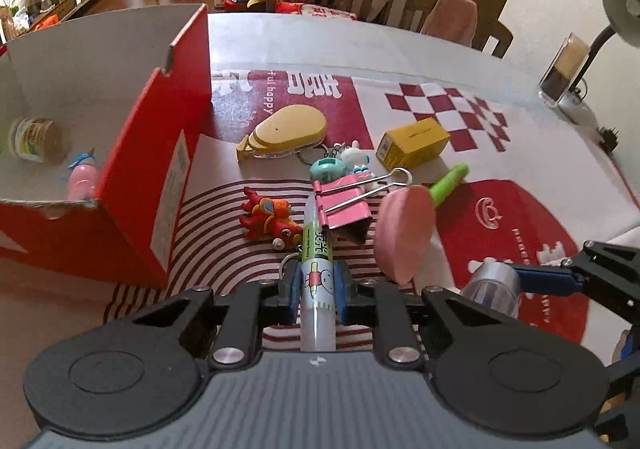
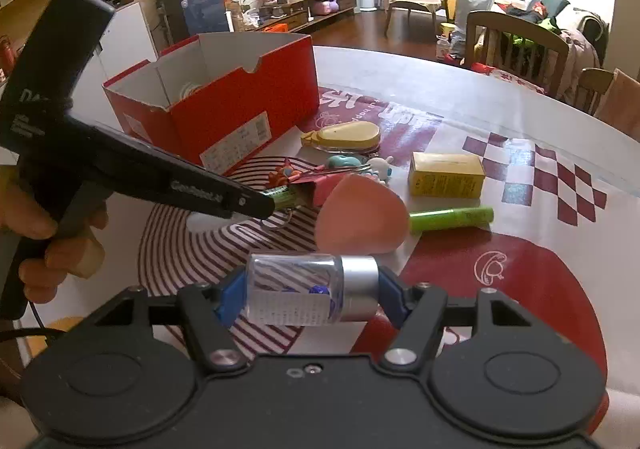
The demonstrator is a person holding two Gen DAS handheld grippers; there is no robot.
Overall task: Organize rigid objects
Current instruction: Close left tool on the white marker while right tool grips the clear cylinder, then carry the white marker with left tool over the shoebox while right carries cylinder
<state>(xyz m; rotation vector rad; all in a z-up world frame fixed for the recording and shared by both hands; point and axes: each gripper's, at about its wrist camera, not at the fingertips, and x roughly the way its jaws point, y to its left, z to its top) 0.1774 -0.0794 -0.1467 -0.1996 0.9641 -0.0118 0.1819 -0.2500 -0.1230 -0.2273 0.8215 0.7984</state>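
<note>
Left wrist view: left gripper (image 1: 318,287) clamped tight on slim white-and-green plastic glue pen (image 1: 317,281), gripped across smooth barrel, tip toward pink metal binder clip (image 1: 344,205). Open red cardboard box (image 1: 132,177) just beside, likely destination.

Right wrist view: right gripper (image 2: 310,295) closed end-to-end on clear plastic vial with silver cap (image 2: 312,289), held crosswise above red-patterned glossy tablecloth (image 2: 520,249).

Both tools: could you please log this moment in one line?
left tool: shut on pen | right tool: shut on vial | box: open
</note>
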